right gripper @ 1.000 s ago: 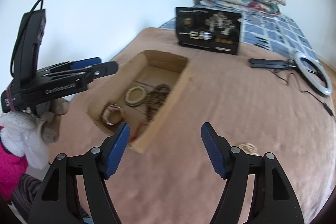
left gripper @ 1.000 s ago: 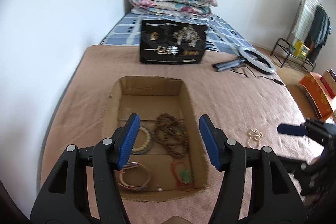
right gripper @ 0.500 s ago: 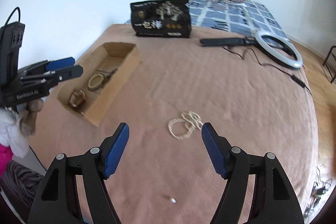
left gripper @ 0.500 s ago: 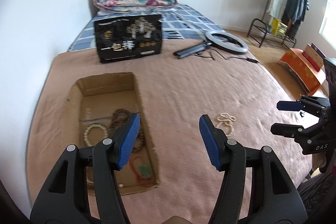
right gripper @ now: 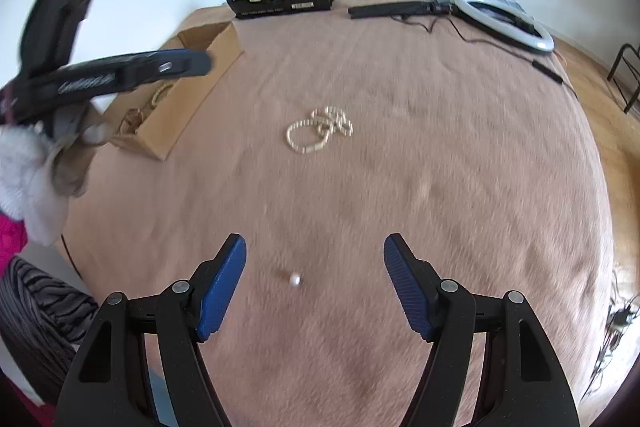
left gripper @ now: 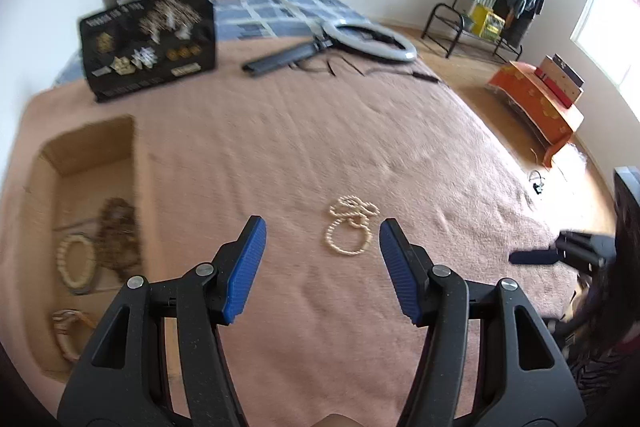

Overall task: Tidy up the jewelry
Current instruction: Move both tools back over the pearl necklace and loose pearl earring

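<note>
bright, even daylight enters from the blown-out window point(left gripper: 604, 27) at the right of the left wrist view, shadows stay soft, motion blur smears the cardboard box point(left gripper: 86, 163) and the left gripper point(right gripper: 120, 77), and fisheye bending darkens every corner.

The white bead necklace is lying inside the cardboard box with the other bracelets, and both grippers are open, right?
Not quite. The white bead necklace lies on the brown blanket, outside the cardboard box, as the left wrist view shows. The rest holds: the left gripper and right gripper are both open.
</note>
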`<state>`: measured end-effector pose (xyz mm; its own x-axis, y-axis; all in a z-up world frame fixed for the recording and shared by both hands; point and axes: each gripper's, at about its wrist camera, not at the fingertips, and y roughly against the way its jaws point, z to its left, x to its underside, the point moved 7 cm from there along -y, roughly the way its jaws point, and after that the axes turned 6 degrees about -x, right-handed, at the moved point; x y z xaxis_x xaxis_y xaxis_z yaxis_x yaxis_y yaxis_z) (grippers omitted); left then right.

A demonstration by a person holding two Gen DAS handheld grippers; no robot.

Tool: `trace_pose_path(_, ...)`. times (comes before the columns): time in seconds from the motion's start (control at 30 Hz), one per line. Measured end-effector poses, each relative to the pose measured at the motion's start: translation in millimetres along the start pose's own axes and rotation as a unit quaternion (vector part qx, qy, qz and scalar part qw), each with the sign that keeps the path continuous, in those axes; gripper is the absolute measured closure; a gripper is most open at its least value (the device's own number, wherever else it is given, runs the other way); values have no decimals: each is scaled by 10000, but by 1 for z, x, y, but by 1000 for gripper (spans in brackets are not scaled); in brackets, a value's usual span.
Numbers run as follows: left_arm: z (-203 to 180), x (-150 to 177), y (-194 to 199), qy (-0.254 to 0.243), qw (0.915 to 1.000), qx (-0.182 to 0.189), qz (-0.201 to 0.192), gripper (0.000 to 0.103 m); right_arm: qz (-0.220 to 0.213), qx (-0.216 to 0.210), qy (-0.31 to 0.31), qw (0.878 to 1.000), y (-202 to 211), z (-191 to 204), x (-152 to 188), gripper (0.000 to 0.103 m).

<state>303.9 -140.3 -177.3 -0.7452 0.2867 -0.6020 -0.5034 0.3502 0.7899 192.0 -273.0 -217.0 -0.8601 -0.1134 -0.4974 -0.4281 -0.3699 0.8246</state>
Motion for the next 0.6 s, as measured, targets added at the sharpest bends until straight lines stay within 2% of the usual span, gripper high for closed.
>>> trace_pose_path(0.03,-4,0,-7,-48,10000,-10,57,42,26,-45,-33,10000,-1,1,5,33)
trace_pose_path(0.1,-13,2,-18,-149,9998,31,148,42,57,-67,-67,9999,-3,3,16,46)
trace_pose_path(0.3,-34,12,-51,-392,9982,173,412,42,144,-143,-266,9994,-22,11,37,60)
trace_pose_path(0.4,-40,17,-69,-409,9974,192,562,42,193,-155,-628,9977,-35,11,44,64)
trace_pose_path(0.5,-46,19,-81,-511,9966,192,620,42,165,82,-673,9976,-45,11,53,66)
trace_pose_path(0.6,-49,18,-91,-670,9959,37,611,42,114,116,-756,9970,-52,11,58,67)
